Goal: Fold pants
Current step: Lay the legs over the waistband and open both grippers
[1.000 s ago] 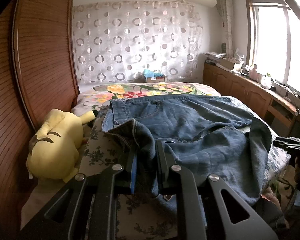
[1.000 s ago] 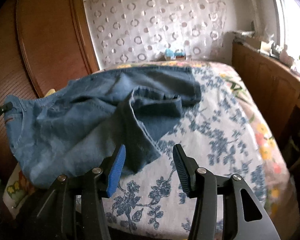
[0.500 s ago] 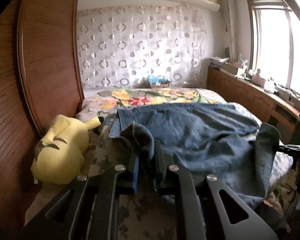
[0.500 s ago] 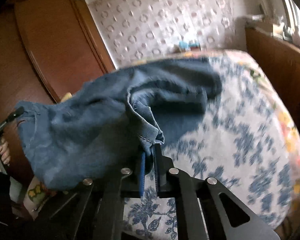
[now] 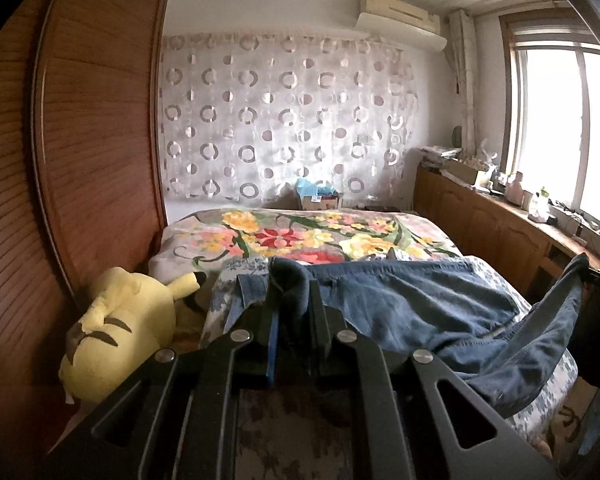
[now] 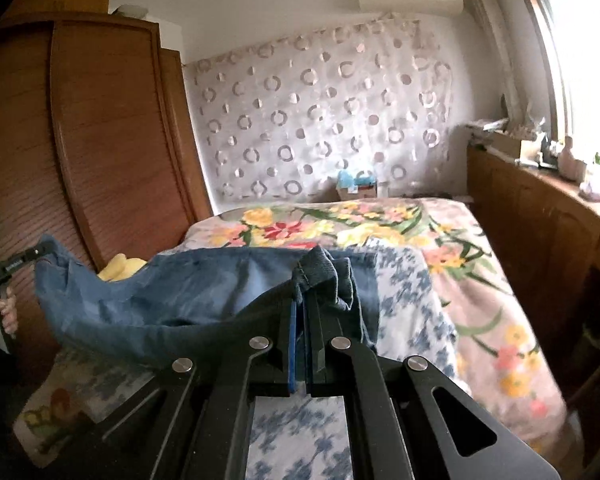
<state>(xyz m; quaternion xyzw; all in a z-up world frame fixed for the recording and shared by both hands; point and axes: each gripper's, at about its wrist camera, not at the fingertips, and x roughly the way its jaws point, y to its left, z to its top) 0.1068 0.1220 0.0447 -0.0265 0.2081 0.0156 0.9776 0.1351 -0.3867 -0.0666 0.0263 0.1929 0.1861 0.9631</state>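
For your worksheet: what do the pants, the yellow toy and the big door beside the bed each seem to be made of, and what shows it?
Pants: blue denim, matte, with stitched seams and a faded weave. Yellow toy: soft plush, probably stuffed fabric; rounded and fuzzy. Door: reddish-brown wood or wood veneer, slightly glossy, with fine horizontal slats.

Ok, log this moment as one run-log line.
left claw: shut on jeans | right claw: shut on jeans | jeans: near edge raised off bed

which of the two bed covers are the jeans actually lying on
The blue-and-white floral cover at the near end of the bed. The jeans lie on it; the bright cover with yellow and red flowers lies beyond them, toward the curtain.
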